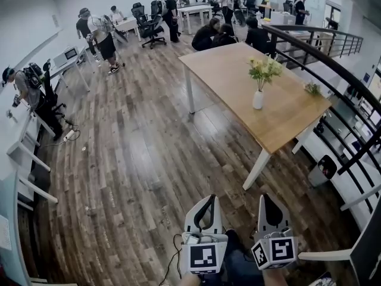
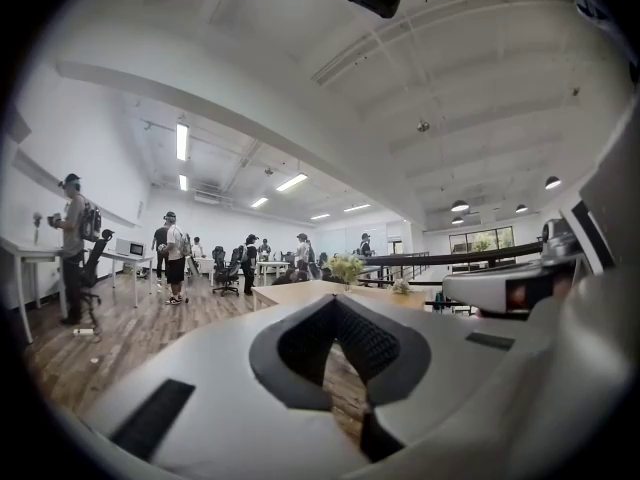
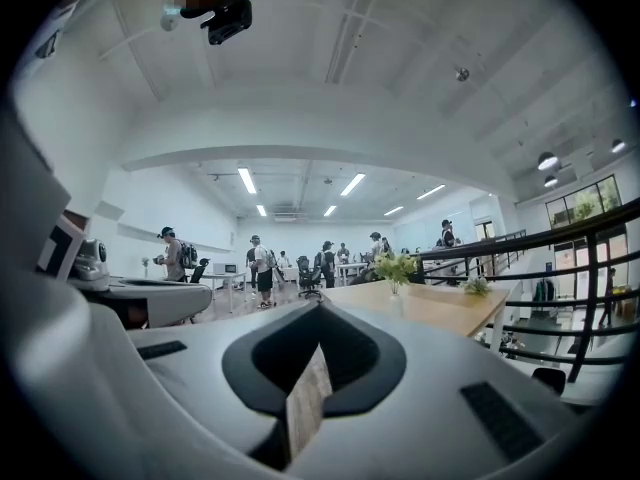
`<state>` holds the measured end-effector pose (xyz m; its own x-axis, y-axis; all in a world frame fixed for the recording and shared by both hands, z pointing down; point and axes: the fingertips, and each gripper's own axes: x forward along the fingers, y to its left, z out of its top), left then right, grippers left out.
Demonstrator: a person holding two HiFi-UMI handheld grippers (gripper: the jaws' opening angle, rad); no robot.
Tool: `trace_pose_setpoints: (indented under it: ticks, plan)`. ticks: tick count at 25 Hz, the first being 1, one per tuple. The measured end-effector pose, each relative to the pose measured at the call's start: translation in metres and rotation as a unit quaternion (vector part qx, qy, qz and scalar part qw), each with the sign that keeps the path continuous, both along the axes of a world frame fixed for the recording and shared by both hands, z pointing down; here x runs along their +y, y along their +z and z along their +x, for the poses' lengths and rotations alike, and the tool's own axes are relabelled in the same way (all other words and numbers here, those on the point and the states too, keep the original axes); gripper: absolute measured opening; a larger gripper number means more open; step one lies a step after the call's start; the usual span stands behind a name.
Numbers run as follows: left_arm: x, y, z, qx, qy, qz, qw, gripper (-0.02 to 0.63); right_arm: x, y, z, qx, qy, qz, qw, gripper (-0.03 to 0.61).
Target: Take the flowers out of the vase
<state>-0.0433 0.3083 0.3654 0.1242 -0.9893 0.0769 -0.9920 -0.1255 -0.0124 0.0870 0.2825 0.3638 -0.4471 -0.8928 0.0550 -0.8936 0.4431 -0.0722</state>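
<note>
**Flowers not yet reached; both grippers clenched and empty**

Flowers [image 1: 265,68]: a pale yellow-green bunch, upright in a small white vase [image 1: 258,99]. The vase stands on the wooden bench [image 1: 226,70], in from every bench edge.

Left gripper [image 1: 207,200]: tips pressed together, nothing between them. It is well short of the bench's near corner, over the plank floor.

Right gripper [image 1: 268,201]: likewise clenched and empty, equally short of the bench.

Handling, judged:
- The stems look thin, soft and light, and the heads would bruise under the pads.
- The vase is narrow and probably light, so it may tip or ride up with the stems.

Grasp plan:
- Release the jaws before reaching the bench.
- Pinch the bundled stems just above the vase mouth, below the blooms, with gentle pressure.
- Steady the vase body with the other gripper.
- Draw the stems straight up.
</note>
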Motion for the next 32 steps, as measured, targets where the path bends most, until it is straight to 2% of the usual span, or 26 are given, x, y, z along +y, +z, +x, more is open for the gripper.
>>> trace_pose_setpoints:
  ticks: [9,19,32]
  plan:
    - [-0.067,0.001,-0.002,0.002,-0.031,-0.016,0.9994,0.014,-0.078,0.000,0.004,-0.011,-0.022,0.002,1.000,-0.005]
    - [-0.144,-0.018,0.016,-0.006,-0.039,-0.004,0.9992,0.014,-0.159,-0.020,0.016,-0.011,-0.033,0.014,0.999,-0.005]
    - [-0.200,-0.018,0.025,-0.012,-0.039,-0.001,0.9992,0.014,-0.217,-0.009,0.026,-0.025,-0.029,0.003,0.999,-0.005]
